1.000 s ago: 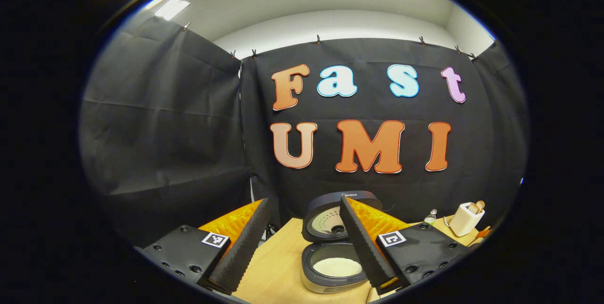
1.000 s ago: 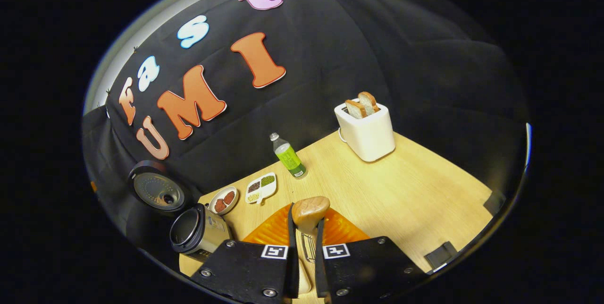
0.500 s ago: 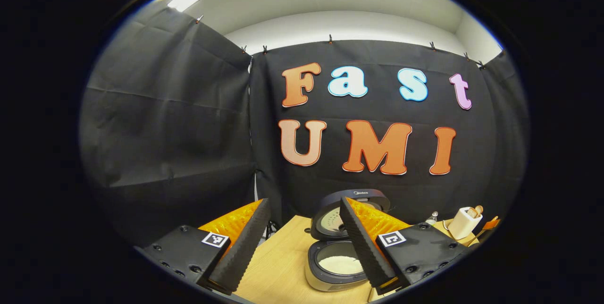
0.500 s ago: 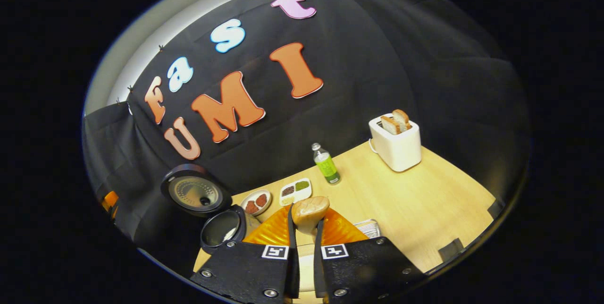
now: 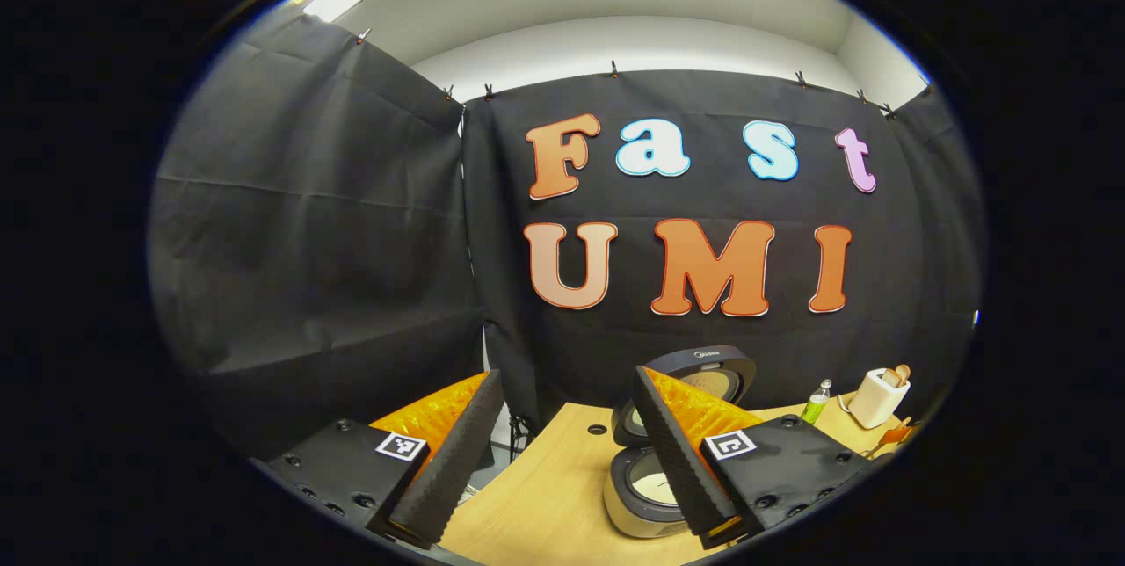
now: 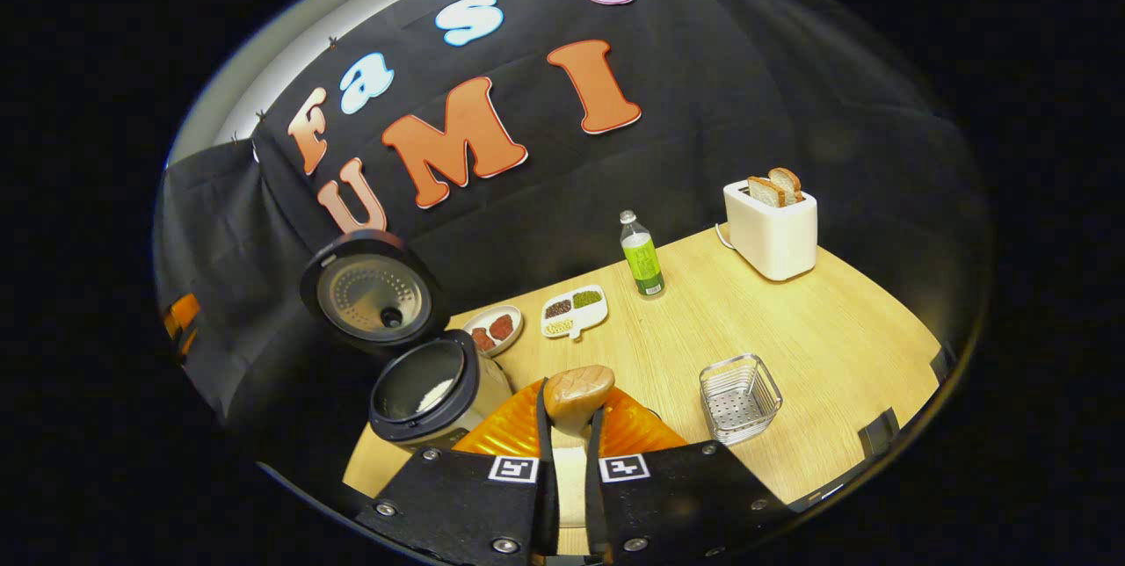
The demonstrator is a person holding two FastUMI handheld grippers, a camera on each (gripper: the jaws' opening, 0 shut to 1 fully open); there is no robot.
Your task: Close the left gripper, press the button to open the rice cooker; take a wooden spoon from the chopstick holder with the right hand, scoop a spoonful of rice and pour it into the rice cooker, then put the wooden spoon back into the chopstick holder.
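Rice cooker [image 5: 655,469] lid logo is too small to read

Black cloth walls [image 5: 308,223], wooden table [image 6: 791,346], ceiling light [image 5: 331,4]

Rice cooker [image 6: 431,395] on table's left side, lid [image 6: 369,289] swung up, upright; white rice low in dark inner pot. Wooden spoon [image 6: 576,390] pinched between right gripper's fingers, rounded bowl poking up, tilted slightly, just beside cooker.
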